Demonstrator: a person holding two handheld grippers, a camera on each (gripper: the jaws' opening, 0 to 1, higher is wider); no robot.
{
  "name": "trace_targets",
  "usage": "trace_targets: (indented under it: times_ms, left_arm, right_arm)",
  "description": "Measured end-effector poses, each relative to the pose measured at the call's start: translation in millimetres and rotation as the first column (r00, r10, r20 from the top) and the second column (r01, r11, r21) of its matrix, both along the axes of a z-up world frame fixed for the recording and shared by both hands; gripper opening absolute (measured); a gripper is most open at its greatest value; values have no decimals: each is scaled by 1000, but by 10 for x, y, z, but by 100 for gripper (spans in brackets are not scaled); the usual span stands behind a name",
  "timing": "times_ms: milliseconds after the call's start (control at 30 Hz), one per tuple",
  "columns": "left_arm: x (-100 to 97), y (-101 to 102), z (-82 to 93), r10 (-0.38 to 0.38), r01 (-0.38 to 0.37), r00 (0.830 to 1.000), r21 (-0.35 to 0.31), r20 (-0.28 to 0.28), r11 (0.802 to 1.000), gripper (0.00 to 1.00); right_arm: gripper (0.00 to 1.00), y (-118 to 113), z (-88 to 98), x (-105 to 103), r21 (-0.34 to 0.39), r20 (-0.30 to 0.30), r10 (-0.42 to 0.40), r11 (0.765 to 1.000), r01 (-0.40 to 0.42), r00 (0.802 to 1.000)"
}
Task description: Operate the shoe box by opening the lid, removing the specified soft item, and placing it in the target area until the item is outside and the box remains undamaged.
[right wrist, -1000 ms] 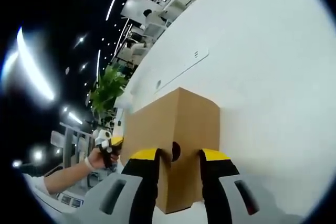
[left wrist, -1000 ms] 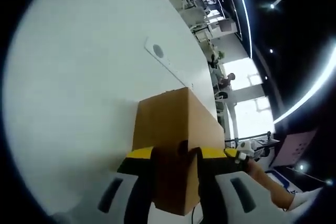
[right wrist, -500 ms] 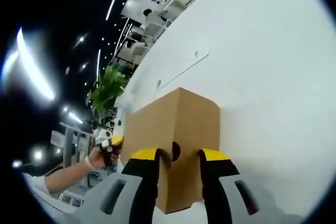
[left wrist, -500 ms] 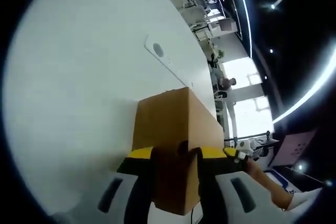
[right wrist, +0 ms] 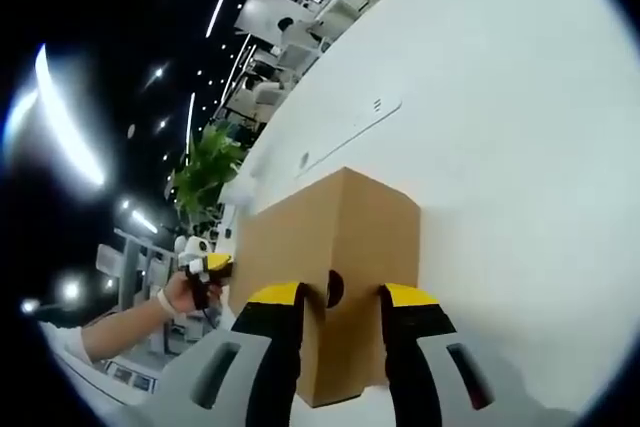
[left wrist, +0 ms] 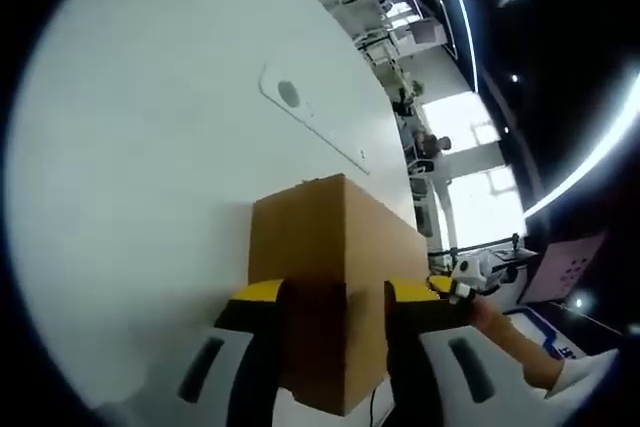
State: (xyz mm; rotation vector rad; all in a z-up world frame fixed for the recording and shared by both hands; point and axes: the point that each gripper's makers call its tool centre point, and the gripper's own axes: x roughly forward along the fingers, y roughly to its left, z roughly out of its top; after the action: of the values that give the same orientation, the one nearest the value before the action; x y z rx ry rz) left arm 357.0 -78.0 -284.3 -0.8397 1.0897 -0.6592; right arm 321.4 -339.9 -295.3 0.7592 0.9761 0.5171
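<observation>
boxes: one brown cardboard shoe box (left wrist: 335, 277) is counted, lid shut, near the table (left wrist: 140, 167) edge | grippers: two are counted, the left gripper (left wrist: 335, 347) and the right gripper (right wrist: 340, 342) | tables: one white | inset plates in the tabletop (left wrist: 305, 117): one | potted plants (right wrist: 205, 172): one beyond the far edge

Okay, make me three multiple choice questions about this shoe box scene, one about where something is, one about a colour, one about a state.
1. Where does the cardboard box rest?
A. on a white table
B. on the floor
C. on a shelf

2. What colour are the jaw tips of the right gripper?
A. red
B. yellow
C. green

3. What state is the box's lid in?
A. off
B. half raised
C. shut

Answers:
A, the white table lies all around the box.
B, yellow pads flank the box end in the right gripper view.
C, the top lies flat against the sides.
</observation>
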Motion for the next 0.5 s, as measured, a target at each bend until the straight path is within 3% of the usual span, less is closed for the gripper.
trace_targets:
  times_ms: [133,300,367,500]
  left_arm:
    - [-42,-31,-2,-42,41,999,32,11,999,53]
    - [-67,-52,10,-52,52,999,39,12,998,72]
    - [-60,-30,-25,-55,53,998,73,21,996,81]
    - [-40,-31,24,-46,44,999,55,28,998,81]
  right_arm:
    - [29,-1,3,1,-2,0,1,1000,-1,1000]
    - [29,-2,3,5,3,-4,-1,1000,1,1000]
    - [29,-4,1,8,2,-4,-1,1000,1,1000]
    - [29,-8,-1,11,1,-5,0,1000,0,1000]
